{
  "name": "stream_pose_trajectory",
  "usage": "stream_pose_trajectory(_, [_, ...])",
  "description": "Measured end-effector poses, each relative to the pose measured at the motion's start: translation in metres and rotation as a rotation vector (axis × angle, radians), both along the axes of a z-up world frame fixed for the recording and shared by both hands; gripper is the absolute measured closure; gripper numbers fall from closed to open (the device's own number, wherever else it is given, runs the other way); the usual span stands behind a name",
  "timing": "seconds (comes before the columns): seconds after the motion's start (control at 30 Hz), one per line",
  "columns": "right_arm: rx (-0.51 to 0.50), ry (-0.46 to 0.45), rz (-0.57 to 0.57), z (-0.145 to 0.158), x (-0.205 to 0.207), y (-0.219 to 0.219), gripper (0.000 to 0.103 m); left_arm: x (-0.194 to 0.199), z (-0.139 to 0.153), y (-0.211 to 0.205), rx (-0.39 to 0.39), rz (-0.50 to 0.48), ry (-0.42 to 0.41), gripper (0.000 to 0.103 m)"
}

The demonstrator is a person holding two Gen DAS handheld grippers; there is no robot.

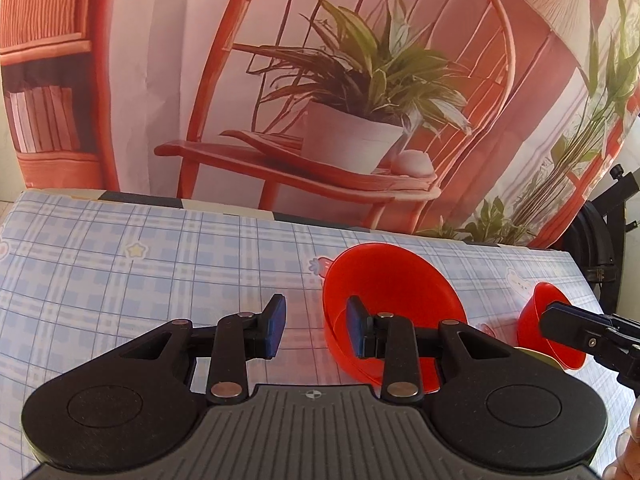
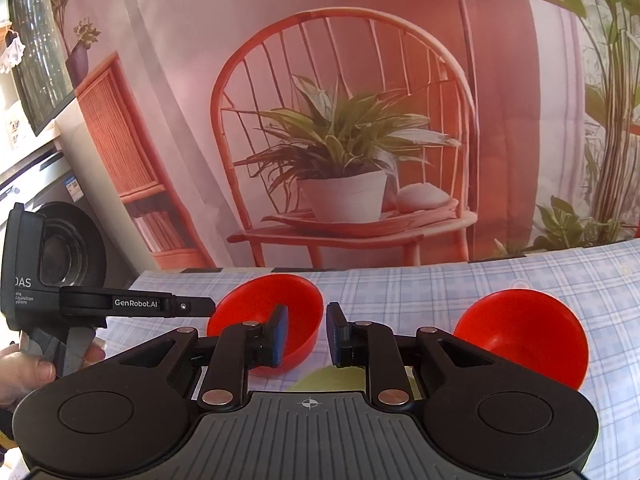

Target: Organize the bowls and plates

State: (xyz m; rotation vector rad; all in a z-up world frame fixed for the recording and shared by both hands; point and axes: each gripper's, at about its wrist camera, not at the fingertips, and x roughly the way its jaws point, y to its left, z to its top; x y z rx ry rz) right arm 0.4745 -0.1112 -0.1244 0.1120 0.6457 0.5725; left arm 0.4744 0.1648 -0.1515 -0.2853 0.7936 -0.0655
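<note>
Nearest to each camera, the black claws stand partly open and hold nothing. The left gripper [image 1: 316, 330] has a clear gap between its blue pads; its right pad hangs in front of the near rim of a red translucent plastic bowl [image 1: 394, 304], but I cannot tell whether it touches it. The right gripper [image 2: 307, 336] shows a narrower gap, also empty.

Just under the right gripper, a small part of a yellow-green plate [image 2: 332, 378] is visible on the blue checked tablecloth [image 2: 520, 272]. A little farther stand two bowls: the same red bowl on the left [image 2: 266, 320] and a second red plastic bowl [image 2: 524, 332] on the right, well apart from each other. Both look tilted in the fisheye.

I judge that these bowls are light, stiff and rather slippery, not fragile. The thin rim is the best place to take hold, one pad inside and one outside, with a firm squeeze so that the bowl does not swing.

Farthest is a printed backdrop with a chair and a potted plant [image 2: 344, 152].
</note>
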Motion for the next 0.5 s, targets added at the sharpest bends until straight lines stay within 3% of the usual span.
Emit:
stream_pose_trajectory(0.17, [-0.001, 0.082, 0.016, -0.019, 0.026, 0.017, 0.082, 0.001, -0.009, -0.001, -0.031, 0.001, 0.011, 0.072])
stream_pose_trajectory(0.23, [-0.009, 0.11, 0.021, -0.026, 0.034, 0.023, 0.082, 0.002, -0.013, -0.002, -0.034, -0.005, 0.023, 0.08])
stream_pose_trajectory(0.5, [-0.023, 0.204, 0.011, -0.05, 0.052, 0.035, 0.083, 0.002, -0.015, -0.004, -0.041, -0.008, 0.019, 0.093])
